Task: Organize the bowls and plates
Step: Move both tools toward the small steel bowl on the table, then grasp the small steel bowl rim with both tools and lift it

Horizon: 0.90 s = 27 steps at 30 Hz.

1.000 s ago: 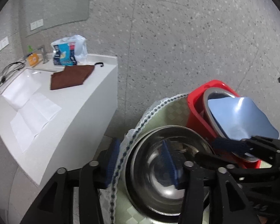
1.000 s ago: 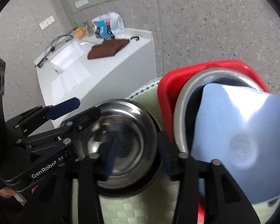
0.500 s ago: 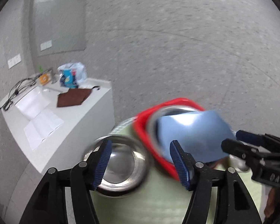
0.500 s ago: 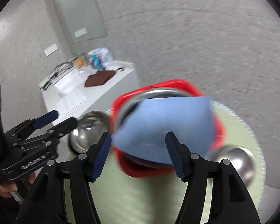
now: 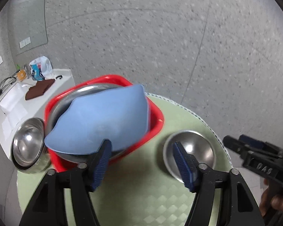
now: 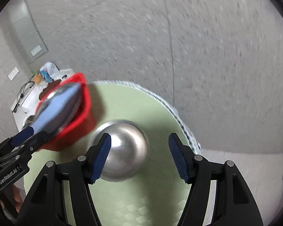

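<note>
- The left gripper (image 5: 141, 162) hangs above a round table (image 5: 141, 203) with a pale green checked cloth; its jaws are opening and nothing is between the blue pads (image 5: 101, 165).
- Past its left finger a red basin (image 5: 156, 124) holds a large steel bowl, mostly covered by a blue plate (image 5: 103, 120) lying tilted across it, so only the bowl's rim shows.
- A steel bowl (image 5: 27, 148) stands upright at the table's left edge, touching the basin.
- An upturned steel bowl (image 6: 122, 150) lies dome up near the right edge; the right gripper (image 6: 139, 158), jaws opening and empty, partly hides it with its left finger.
- The right wrist view is blurred; the basin (image 6: 79, 120) smears there.
- A white counter (image 5: 37, 109) behind holds a brown cloth and small packets too small to tell.
</note>
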{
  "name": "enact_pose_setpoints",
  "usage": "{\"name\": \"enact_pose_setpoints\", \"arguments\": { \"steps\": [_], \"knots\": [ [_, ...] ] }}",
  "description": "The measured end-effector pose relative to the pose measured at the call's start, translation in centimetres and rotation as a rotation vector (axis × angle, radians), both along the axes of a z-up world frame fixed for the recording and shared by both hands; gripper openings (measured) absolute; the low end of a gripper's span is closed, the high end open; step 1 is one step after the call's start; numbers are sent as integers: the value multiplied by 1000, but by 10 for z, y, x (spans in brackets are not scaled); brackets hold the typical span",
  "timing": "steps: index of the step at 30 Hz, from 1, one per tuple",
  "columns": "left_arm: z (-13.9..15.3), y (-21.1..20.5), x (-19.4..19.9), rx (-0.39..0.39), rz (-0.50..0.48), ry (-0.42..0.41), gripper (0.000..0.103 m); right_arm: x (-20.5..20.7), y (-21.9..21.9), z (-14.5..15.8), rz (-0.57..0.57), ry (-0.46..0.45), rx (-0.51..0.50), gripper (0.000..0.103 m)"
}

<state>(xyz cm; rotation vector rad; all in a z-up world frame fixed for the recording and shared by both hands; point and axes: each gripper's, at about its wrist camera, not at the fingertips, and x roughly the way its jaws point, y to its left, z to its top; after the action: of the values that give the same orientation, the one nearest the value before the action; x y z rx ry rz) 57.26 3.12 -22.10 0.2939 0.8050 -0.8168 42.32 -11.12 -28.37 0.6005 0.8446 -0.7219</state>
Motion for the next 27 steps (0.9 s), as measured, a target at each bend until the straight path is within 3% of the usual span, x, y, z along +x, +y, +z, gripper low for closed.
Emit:
{"name": "enact_pose_setpoints", "arguments": {
  "steps": [4,7,9,14,16,20,21,23,25,27],
  "knots": [
    [-4,-23,-17,40,14,-64,66,-2,-15,-34,17,-11,105,65],
    [4,-20,-35,-18,18,-79,69,-4,-20,-50,34,-17,152,65],
    [-1,-24,-44,9,6,-82,69,-1,-21,-58,43,-19,173,65],
    [-28,-34,-52,66,21,-25,69,0,-25,-68,54,-35,209,62],
    [-44,-41,-43,83,21,30,67,1,-27,-73,57,-38,224,53],
    [-67,-51,-22,113,32,106,64,-2,-31,-82,48,-41,253,45],
    [-71,-55,-18,120,31,108,62,-2,-30,-82,49,-39,247,40],
    [-81,-63,-12,137,8,126,45,-2,-30,-83,66,-52,264,33],
    [-89,-70,-9,134,-18,159,34,0,-28,-83,81,-57,278,20],
    [-90,-74,-7,126,-44,165,22,1,-26,-83,93,-58,281,15]
  ]
}}
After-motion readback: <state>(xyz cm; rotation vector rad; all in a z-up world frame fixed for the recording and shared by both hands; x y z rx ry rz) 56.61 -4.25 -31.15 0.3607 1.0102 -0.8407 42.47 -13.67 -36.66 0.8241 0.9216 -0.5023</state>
